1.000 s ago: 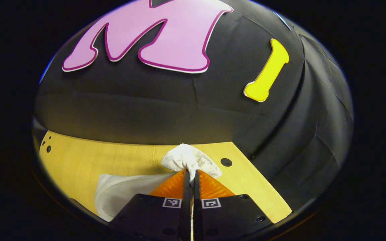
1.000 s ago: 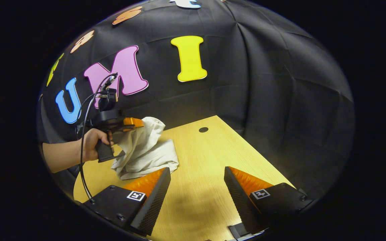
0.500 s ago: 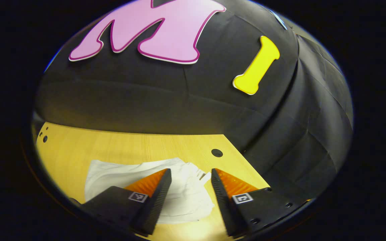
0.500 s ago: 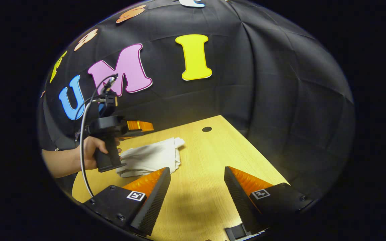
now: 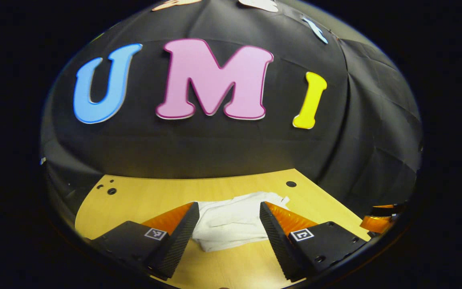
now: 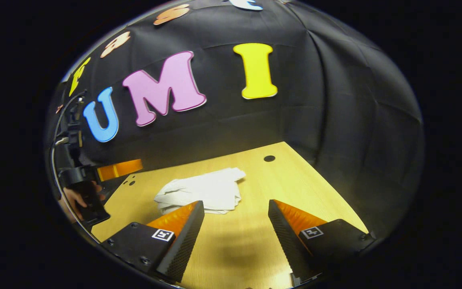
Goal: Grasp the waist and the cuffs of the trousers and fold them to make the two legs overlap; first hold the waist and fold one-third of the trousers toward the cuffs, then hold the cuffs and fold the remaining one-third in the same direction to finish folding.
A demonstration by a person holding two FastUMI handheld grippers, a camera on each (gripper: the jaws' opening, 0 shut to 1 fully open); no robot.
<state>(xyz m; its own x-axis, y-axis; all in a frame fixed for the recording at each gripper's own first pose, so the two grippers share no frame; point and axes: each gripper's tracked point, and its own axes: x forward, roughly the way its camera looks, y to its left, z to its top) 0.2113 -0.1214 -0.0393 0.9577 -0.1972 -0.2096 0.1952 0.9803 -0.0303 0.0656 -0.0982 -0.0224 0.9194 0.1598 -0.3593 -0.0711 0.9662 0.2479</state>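
Note:
The white trousers point(image 5: 235, 222) lie as a small folded bundle on the wooden table point(image 5: 142, 200), with a few wrinkles at the far right end. My left gripper point(image 5: 228, 206) is open, held just short of the bundle, with nothing between its fingers. In the right gripper view the trousers point(image 6: 203, 192) rest left of centre, beyond my right gripper point(image 6: 236, 204), which is open and holds nothing. The left gripper point(image 6: 118, 169) shows at the left edge of that view, held by a hand point(image 6: 74, 197), away from the cloth.
The table has a round hole point(image 6: 269, 158) near its far right corner and small holes point(image 5: 112, 191) at the far left. The black booth wall closes the back and right sides. The right gripper's fingers point(image 5: 377, 222) show at the right edge.
My left gripper let go of the raised cloth, opened, and pulled back to the left. The trousers dropped and settled flat as a folded bundle. My right gripper stayed open.

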